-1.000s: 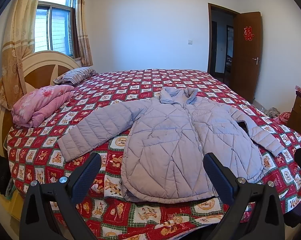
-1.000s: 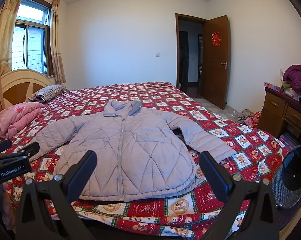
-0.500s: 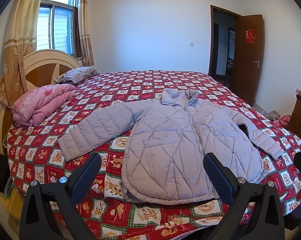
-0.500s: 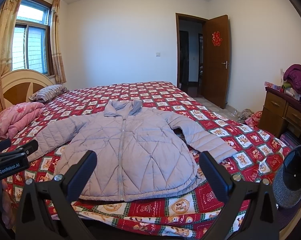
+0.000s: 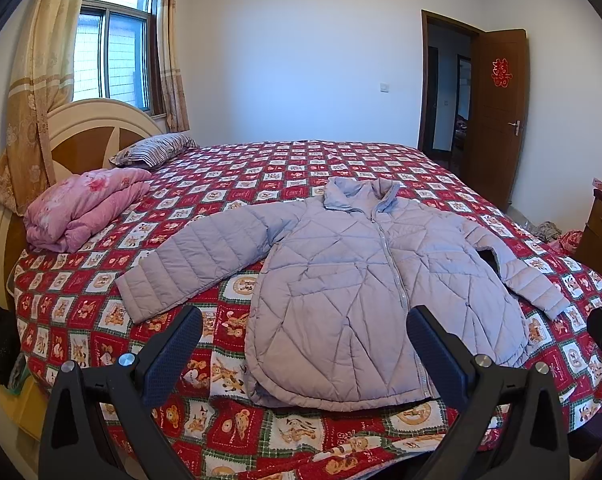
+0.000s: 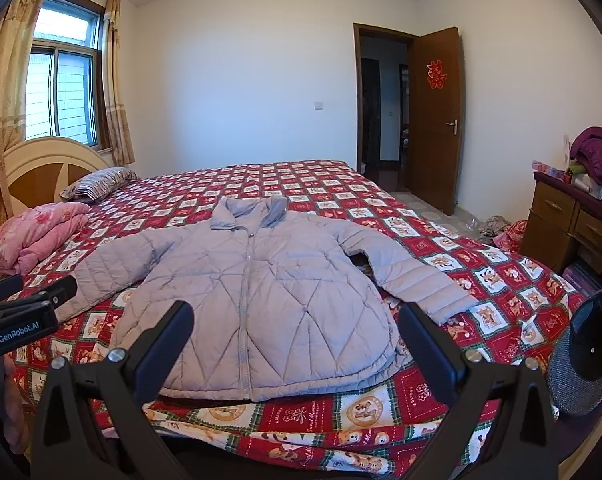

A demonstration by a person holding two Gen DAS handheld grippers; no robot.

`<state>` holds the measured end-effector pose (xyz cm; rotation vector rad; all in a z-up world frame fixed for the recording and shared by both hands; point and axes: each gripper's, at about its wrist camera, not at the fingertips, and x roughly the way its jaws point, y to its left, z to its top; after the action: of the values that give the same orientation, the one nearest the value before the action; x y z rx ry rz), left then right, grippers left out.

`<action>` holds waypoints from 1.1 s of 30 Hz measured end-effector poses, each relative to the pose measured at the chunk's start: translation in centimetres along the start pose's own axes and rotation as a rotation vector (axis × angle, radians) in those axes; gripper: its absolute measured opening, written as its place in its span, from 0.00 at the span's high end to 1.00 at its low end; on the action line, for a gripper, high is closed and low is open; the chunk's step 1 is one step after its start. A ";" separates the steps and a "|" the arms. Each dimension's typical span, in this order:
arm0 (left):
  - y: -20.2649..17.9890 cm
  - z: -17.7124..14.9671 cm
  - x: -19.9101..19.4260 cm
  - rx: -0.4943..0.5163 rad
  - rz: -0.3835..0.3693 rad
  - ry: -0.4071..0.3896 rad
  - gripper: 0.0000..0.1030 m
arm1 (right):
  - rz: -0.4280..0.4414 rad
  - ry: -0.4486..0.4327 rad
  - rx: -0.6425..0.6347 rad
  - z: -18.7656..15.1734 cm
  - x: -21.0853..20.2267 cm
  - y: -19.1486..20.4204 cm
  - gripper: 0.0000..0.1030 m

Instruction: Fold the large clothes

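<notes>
A pale lilac quilted jacket (image 5: 353,276) lies flat, front up and zipped, on the red patterned bedspread (image 5: 261,176), sleeves spread to both sides, collar away from me. It also shows in the right wrist view (image 6: 257,300). My left gripper (image 5: 303,344) is open and empty, held in the air before the jacket's hem. My right gripper (image 6: 295,340) is open and empty, also short of the hem. The left gripper's body (image 6: 17,320) shows at the left edge of the right wrist view.
A folded pink quilt (image 5: 81,208) and a striped pillow (image 5: 153,150) lie by the headboard at the left. A wooden dresser (image 6: 569,224) with clothes on it stands at the right. A dark round object (image 6: 589,348) is near my right gripper. The door (image 6: 433,120) stands open.
Both views have shifted slightly; the left view has tilted down a little, so the jacket sits lower in frame. The jacket has not moved. Both grippers stay open.
</notes>
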<state>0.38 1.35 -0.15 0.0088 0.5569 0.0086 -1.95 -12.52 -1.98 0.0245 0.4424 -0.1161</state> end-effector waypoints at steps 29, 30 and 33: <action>0.1 -0.1 0.2 -0.001 -0.005 0.003 0.01 | 0.002 0.004 0.000 -0.1 0.2 0.0 0.00; 0.1 -0.1 0.2 0.000 -0.005 0.004 0.01 | 0.003 0.005 0.000 -0.1 0.2 0.0 0.00; 0.1 -0.2 0.3 -0.001 -0.007 0.007 0.01 | 0.003 0.006 0.001 -0.1 0.2 0.0 0.00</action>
<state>0.50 1.49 -0.50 0.0058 0.5634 0.0025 -1.81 -12.54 -2.15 0.0265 0.4479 -0.1136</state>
